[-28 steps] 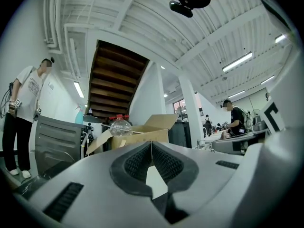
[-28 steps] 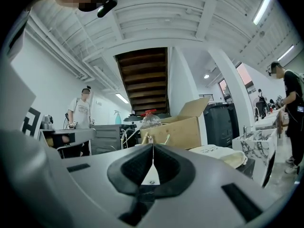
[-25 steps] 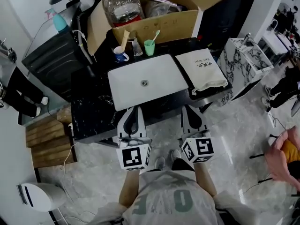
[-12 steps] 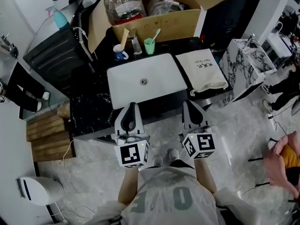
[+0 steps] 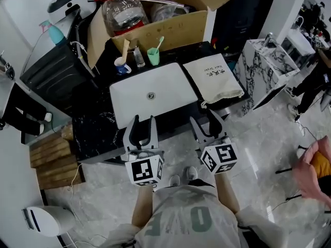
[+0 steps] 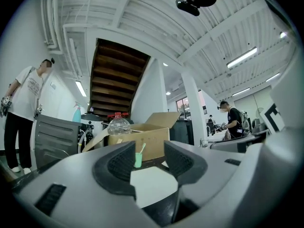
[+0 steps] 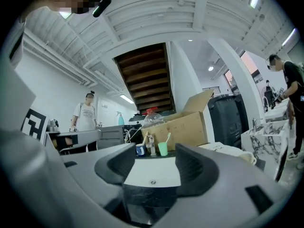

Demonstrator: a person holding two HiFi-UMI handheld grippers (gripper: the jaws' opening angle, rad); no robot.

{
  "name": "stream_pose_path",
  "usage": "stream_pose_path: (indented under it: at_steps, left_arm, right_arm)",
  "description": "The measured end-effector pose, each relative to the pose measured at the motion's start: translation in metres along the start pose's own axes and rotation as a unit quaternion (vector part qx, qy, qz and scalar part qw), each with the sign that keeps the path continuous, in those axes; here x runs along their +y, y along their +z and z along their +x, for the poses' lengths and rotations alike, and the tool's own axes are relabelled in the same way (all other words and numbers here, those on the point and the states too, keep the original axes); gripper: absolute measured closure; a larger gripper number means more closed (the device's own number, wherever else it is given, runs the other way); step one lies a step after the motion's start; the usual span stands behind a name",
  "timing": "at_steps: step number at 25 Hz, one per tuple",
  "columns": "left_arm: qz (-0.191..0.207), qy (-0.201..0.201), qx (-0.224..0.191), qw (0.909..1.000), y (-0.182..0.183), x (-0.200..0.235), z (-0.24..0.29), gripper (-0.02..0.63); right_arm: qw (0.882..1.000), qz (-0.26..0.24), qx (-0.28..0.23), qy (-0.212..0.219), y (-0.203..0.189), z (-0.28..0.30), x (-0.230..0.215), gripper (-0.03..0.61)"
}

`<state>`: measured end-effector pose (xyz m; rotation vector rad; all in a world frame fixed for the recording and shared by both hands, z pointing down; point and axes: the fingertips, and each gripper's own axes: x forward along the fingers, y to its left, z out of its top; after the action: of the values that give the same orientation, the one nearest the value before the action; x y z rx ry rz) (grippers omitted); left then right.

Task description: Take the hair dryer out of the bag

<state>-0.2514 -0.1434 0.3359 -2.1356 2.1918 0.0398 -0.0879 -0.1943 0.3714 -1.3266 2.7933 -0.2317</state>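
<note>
Both of my claws have changed since a second ago: then each pair of jaws was pressed together, now they stand apart and are opening. My left gripper (image 5: 144,122) shows a narrow gap and my right gripper (image 5: 204,120) a wider one. Nothing is between the jaws of either. The jaws are dark and curved, with ribbed pads, and sit in smooth grey plastic bodies.

The bag (image 5: 212,78) is a flat rectangle of pale cloth with small dark print, and its mouth, gathered by a drawstring, is turned toward me. It lies on the black counter (image 5: 98,129), which has white veins like marble, just to the right of the sink (image 5: 173,87). It is apart from both claws. The hair dryer itself does not show.

The sink is white, smooth and rectangular, with a small round metal drain. Behind it stand a green cup (image 5: 152,56) holding a toothbrush and a brown cardboard box (image 5: 170,29) with open flaps. A big clear plastic bottle (image 5: 120,15) with a red cap rests in the box.
</note>
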Motion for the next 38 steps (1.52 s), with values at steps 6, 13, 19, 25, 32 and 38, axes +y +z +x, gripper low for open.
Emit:
stream_pose_path:
  at_steps: [6, 13, 19, 25, 32, 38]
  left_arm:
    - [-0.018, -0.02, 0.011, 0.9996, -0.008, -0.014, 0.012, 0.324]
    - [-0.032, -0.03, 0.014, 0.9989, -0.01, -0.028, 0.019, 0.319]
    - [-0.029, -0.031, 0.016, 0.999, -0.014, -0.039, 0.029, 0.319]
    - [-0.027, -0.038, 0.008, 0.9989, -0.02, -0.063, 0.041, 0.321]
    - [-0.028, -0.046, 0.01, 0.9985, -0.026, -0.089, 0.052, 0.321]
    - [-0.028, -0.056, 0.004, 0.998, -0.026, -0.109, 0.064, 0.321]
  right_arm:
    - [1.0, 0.003, 0.016, -0.01, -0.007, -0.002, -0.017, 0.29]
    - [1.0, 0.003, 0.006, -0.022, -0.001, -0.006, -0.036, 0.29]
    - [1.0, -0.005, 0.006, -0.021, -0.003, -0.006, -0.047, 0.29]
    - [0.999, -0.017, -0.006, -0.033, -0.003, -0.01, -0.077, 0.291]
    - [0.997, -0.044, -0.003, -0.065, 0.0, -0.02, -0.124, 0.291]
    - [0.994, -0.062, -0.004, -0.092, 0.004, -0.032, -0.157, 0.291]
